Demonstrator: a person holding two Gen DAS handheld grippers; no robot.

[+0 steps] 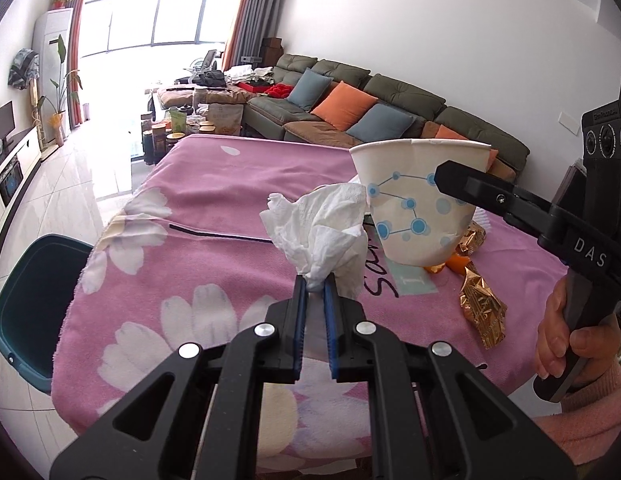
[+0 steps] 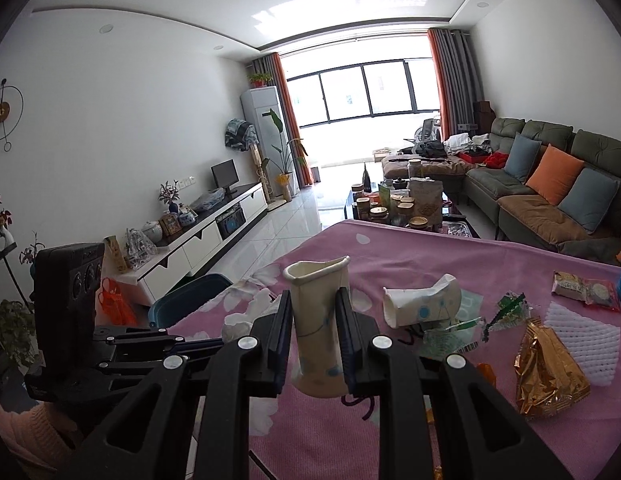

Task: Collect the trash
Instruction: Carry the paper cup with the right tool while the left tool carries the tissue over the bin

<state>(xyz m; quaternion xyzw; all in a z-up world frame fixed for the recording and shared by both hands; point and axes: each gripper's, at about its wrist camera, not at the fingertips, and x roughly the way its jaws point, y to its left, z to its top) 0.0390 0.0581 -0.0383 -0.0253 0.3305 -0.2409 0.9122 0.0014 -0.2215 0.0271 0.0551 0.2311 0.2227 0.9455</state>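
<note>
The left gripper (image 1: 315,280) is pinching a crumpled tissue (image 1: 322,232) above the pink tablecloth (image 1: 214,200); the right gripper (image 2: 314,308) is squeezing a paper cup (image 2: 316,320). Both should be travelling steadily, grips tight, toward the teal bin (image 1: 30,300) beside the table's edge

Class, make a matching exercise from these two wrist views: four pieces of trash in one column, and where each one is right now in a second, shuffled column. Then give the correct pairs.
1. crumpled tissue
2. squeezed paper cup
3. crushed paper cup
4. gold wrapper

A. lying on its side on the pink cloth
B. clamped in the left gripper
C. lying beside white foam netting
D. clamped in the right gripper

Pairs: 1-B, 2-D, 3-A, 4-C
</note>
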